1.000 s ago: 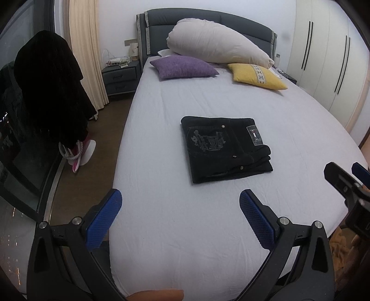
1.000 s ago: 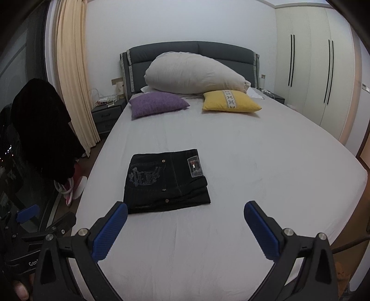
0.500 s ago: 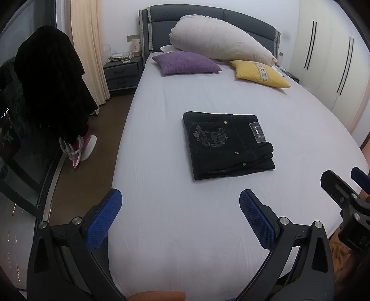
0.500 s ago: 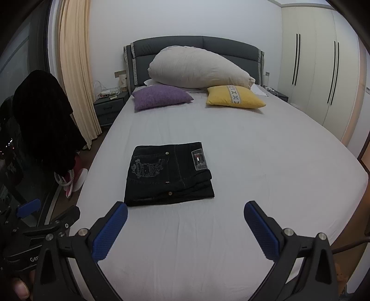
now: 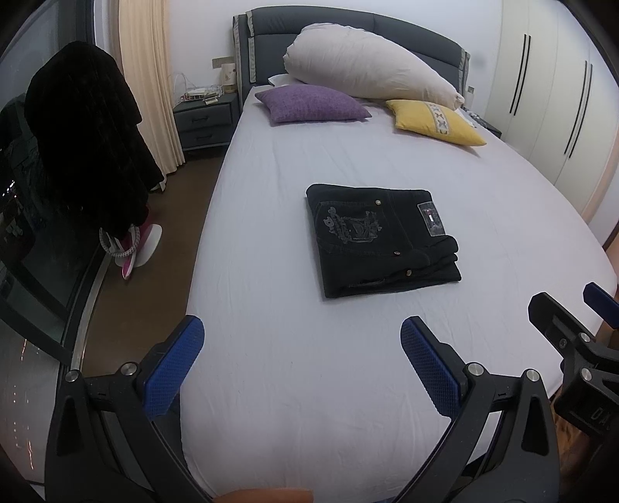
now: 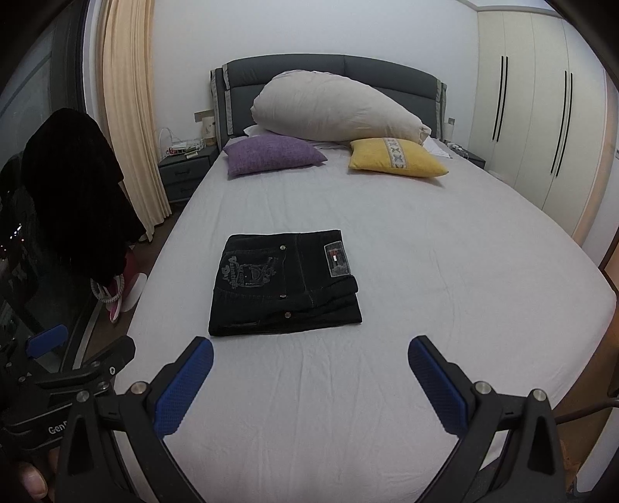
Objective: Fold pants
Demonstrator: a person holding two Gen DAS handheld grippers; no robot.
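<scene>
We find the folded black denim pants (image 5: pixel 381 238) lying flat mid-bed on the white sheet (image 5: pixel 309 387). Left gripper (image 5: pixel 301 363) and right gripper (image 6: pixel 309 377): jaws apart, holding nothing, near the bed's foot.

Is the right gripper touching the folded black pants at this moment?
Apart. In the right wrist view, bare sheet shows between the open right gripper and the pants, which lie untouched on the bed.

A bed (image 6: pixel 387 232) with a grey headboard (image 6: pixel 294 71) stands against a white wall (image 6: pixel 309 31). A cream curtain (image 6: pixel 127 127) hangs beside the nightstand (image 6: pixel 183 174); white wardrobes (image 6: pixel 541 116) line the right.
</scene>
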